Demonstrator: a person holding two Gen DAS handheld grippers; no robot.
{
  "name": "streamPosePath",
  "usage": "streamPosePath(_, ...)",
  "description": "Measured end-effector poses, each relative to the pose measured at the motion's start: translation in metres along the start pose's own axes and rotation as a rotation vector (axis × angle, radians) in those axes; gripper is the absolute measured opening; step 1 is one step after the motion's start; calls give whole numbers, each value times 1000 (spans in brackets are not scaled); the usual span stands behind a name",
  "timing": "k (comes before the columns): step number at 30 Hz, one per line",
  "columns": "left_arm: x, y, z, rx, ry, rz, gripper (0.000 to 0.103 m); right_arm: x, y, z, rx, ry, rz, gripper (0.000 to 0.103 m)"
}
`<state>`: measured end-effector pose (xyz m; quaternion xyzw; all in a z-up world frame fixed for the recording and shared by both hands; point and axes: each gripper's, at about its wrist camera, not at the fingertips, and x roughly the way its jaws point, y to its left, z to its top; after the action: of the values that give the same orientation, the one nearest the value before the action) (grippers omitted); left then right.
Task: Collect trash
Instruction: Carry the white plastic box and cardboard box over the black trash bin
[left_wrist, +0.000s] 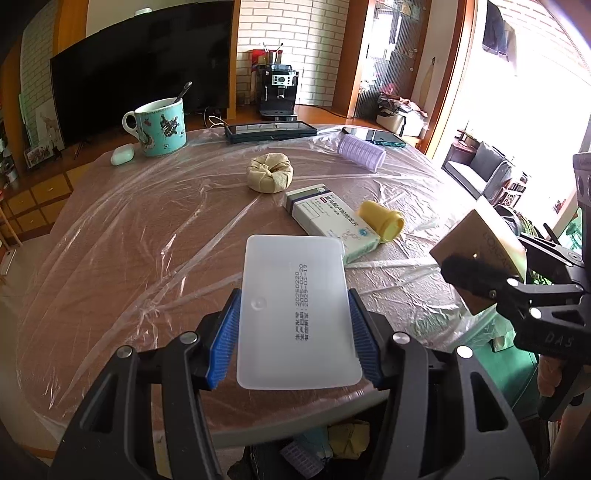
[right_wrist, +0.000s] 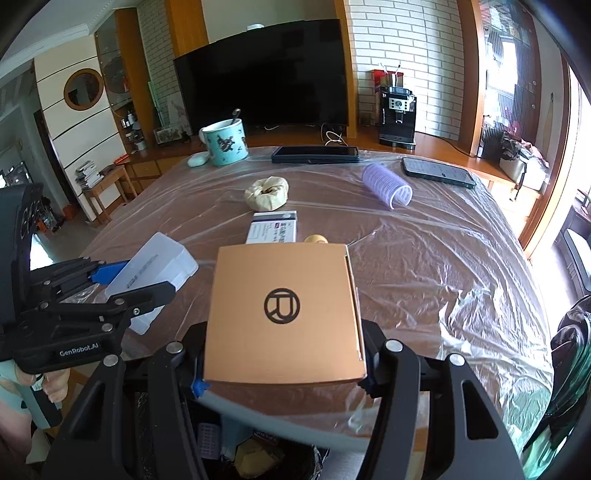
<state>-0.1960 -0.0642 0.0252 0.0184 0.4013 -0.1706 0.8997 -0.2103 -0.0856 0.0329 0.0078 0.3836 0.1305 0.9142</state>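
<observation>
The left hand-held gripper (left_wrist: 293, 334) is clenched on a white plastic tray (left_wrist: 295, 314), its blue pads pressing the two long sides. The tray looks light, thin and a little springy, with smooth walls that could slip, so a hold across the narrow width, near the middle, suits it. It hangs over the near edge of the tabletop (left_wrist: 122, 236), above a dark bin (left_wrist: 295, 458) that already holds scraps.

The right hand-held gripper (right_wrist: 282, 376) grasps a copper-coloured cardboard box (right_wrist: 282, 314) by its near edge, with most of the box jutting forward beyond the jaws. The box seems stiff, light and easy to crush at the corners. It too sits over the table's edge, above the bin.
</observation>
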Motion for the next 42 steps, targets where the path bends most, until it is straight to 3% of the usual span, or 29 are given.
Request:
streamPosePath(23,-41,-16,-44,97,4,-25,56,-30,21,-49,-45,34,45,58)
streamPosePath(42,-49,-28,-85,158,68,-44,56,-28,35,-93,-69,125,56,58)
